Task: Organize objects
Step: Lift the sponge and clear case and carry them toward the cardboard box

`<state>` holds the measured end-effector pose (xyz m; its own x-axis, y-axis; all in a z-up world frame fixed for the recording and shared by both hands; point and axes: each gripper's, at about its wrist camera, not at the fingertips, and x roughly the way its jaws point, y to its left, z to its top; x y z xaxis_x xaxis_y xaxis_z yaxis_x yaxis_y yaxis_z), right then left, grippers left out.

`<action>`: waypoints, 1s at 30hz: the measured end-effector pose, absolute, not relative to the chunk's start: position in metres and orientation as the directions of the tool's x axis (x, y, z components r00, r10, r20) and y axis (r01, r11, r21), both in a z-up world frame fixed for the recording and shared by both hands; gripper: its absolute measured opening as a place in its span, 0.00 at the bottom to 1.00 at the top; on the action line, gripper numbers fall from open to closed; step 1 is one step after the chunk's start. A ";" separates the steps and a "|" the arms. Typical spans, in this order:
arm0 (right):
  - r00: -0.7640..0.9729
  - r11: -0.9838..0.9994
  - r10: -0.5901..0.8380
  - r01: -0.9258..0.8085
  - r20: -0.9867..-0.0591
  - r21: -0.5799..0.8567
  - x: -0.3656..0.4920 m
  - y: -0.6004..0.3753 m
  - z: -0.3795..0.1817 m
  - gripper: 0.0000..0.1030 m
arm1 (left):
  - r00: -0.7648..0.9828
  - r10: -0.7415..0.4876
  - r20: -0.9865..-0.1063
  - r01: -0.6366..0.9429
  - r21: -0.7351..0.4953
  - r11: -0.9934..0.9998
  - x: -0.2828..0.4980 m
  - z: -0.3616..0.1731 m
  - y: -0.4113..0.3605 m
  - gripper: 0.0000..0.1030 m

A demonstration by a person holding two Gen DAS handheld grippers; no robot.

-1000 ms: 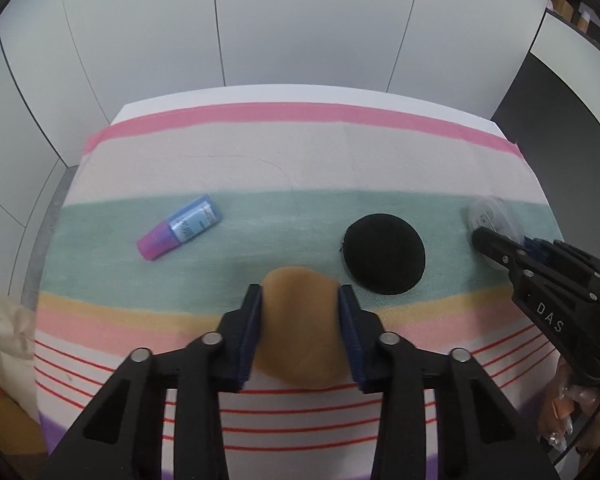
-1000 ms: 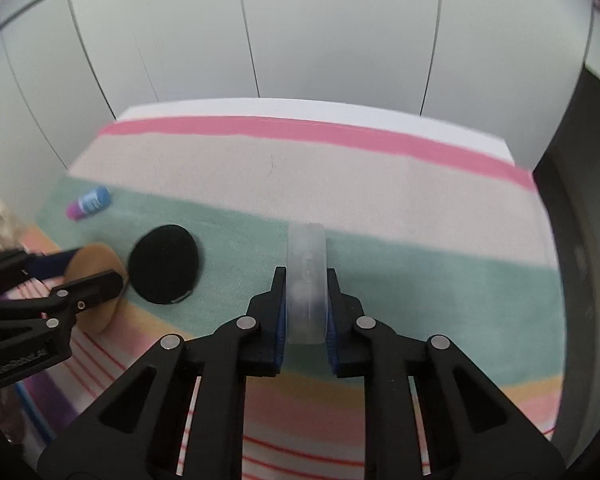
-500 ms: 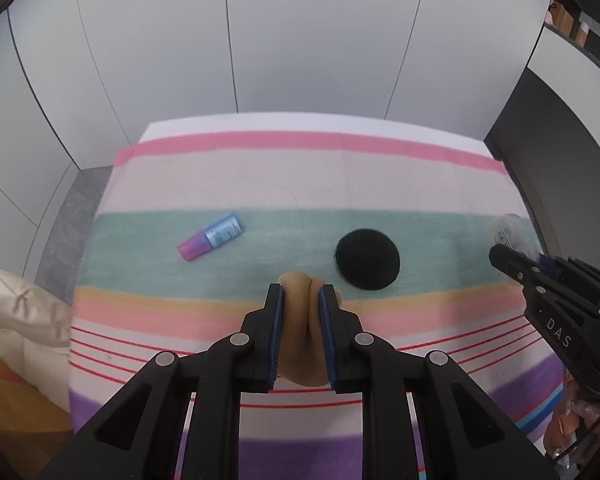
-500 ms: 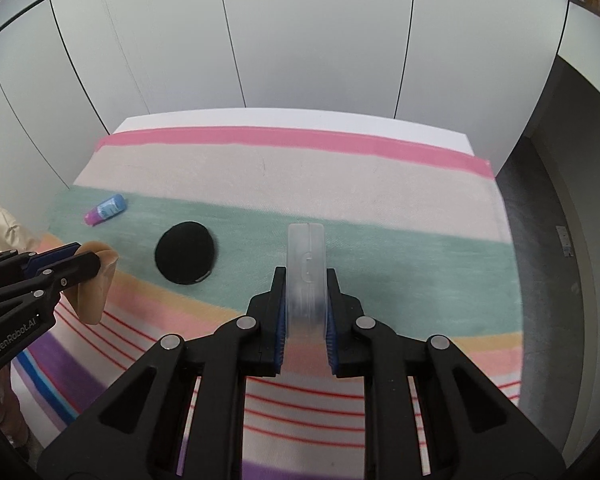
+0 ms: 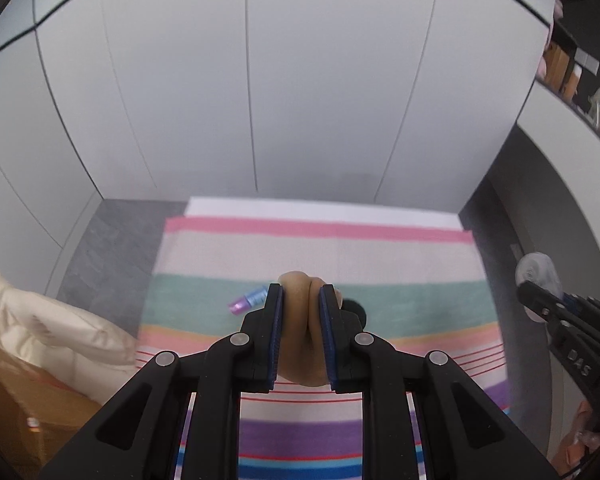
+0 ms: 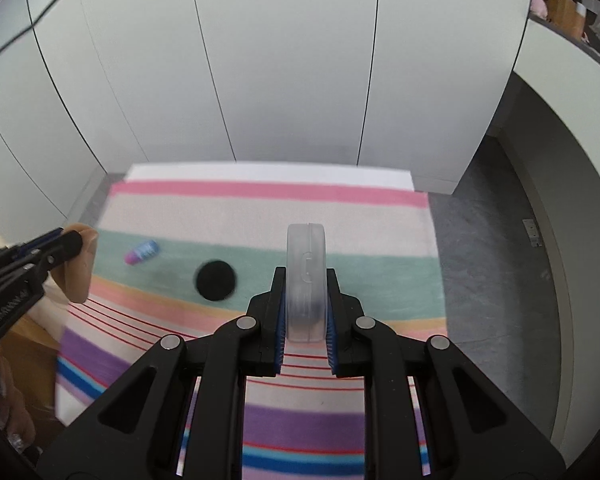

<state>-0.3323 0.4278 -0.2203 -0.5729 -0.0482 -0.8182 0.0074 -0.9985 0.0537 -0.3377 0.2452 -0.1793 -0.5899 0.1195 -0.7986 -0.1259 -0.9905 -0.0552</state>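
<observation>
Cloth (image 6: 260, 212) mostly bare; tube (image 6: 142, 251), disc (image 6: 215, 280) mid-left

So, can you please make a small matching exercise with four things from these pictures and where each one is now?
Things:
1. tan soft pad
2. clear round case
3. black disc
4. small blue and pink tube

Places or states:
A. lies flat on the green stripe, near the orange stripe
B. squeezed in the left gripper
C. lies on its side on the green stripe, left of the disc
D. held on edge in the right gripper

Pairs: 1-B, 2-D, 3-A, 4-C
</observation>
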 end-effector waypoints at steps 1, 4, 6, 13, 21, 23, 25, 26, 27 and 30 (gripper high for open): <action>-0.584 -0.998 -0.054 0.009 -0.810 0.060 -0.328 0.428 -0.205 0.16 | -0.603 0.117 -0.789 -0.117 -0.057 -0.992 -0.335 -0.167 0.242 0.18; -0.619 -0.998 -0.067 0.027 -0.783 0.064 -0.313 0.427 -0.158 0.16 | -0.653 0.121 -0.748 -0.099 -0.074 -0.992 -0.326 -0.125 0.228 0.18; -0.635 -0.996 -0.086 0.040 -0.768 0.079 -0.302 0.426 -0.130 0.16 | -0.689 0.117 -0.715 -0.094 -0.072 -0.993 -0.314 -0.093 0.220 0.18; -0.707 -0.998 -0.065 0.049 -0.704 0.043 -0.262 0.417 -0.052 0.16 | -0.729 0.107 -0.676 -0.107 -0.042 -0.993 -0.279 -0.036 0.208 0.18; -0.736 -0.998 -0.059 0.052 -0.675 0.030 -0.233 0.395 -0.024 0.16 | -0.700 0.108 -0.706 -0.104 -0.049 -0.993 -0.253 -0.021 0.197 0.18; -0.735 -0.999 -0.052 0.050 -0.676 0.022 -0.225 0.388 -0.025 0.16 | -0.695 0.070 -0.716 -0.079 -0.021 -0.997 -0.247 -0.022 0.194 0.18; -0.731 -0.999 -0.050 0.039 -0.681 0.032 -0.214 0.387 -0.027 0.16 | -0.680 0.066 -0.730 -0.070 -0.025 -0.997 -0.238 -0.023 0.187 0.18; -0.729 -0.999 -0.052 0.037 -0.682 0.037 -0.208 0.387 -0.028 0.16 | -0.670 0.089 -0.737 -0.081 -0.046 -0.996 -0.233 -0.025 0.180 0.18; -0.726 -0.999 -0.052 0.031 -0.686 0.043 -0.201 0.386 -0.030 0.16 | -0.665 0.094 -0.741 -0.085 -0.049 -0.995 -0.227 -0.026 0.174 0.18; -0.718 -0.997 -0.075 0.048 -0.692 0.058 -0.180 0.383 -0.039 0.16 | -0.658 0.095 -0.747 -0.106 -0.032 -0.994 -0.210 -0.032 0.163 0.18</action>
<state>-0.1797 0.3829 -0.0390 -0.7176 -0.0752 -0.6924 0.0483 -0.9971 0.0583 -0.2099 0.1633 -0.0317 -0.6583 0.0946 -0.7468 -0.1059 -0.9938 -0.0325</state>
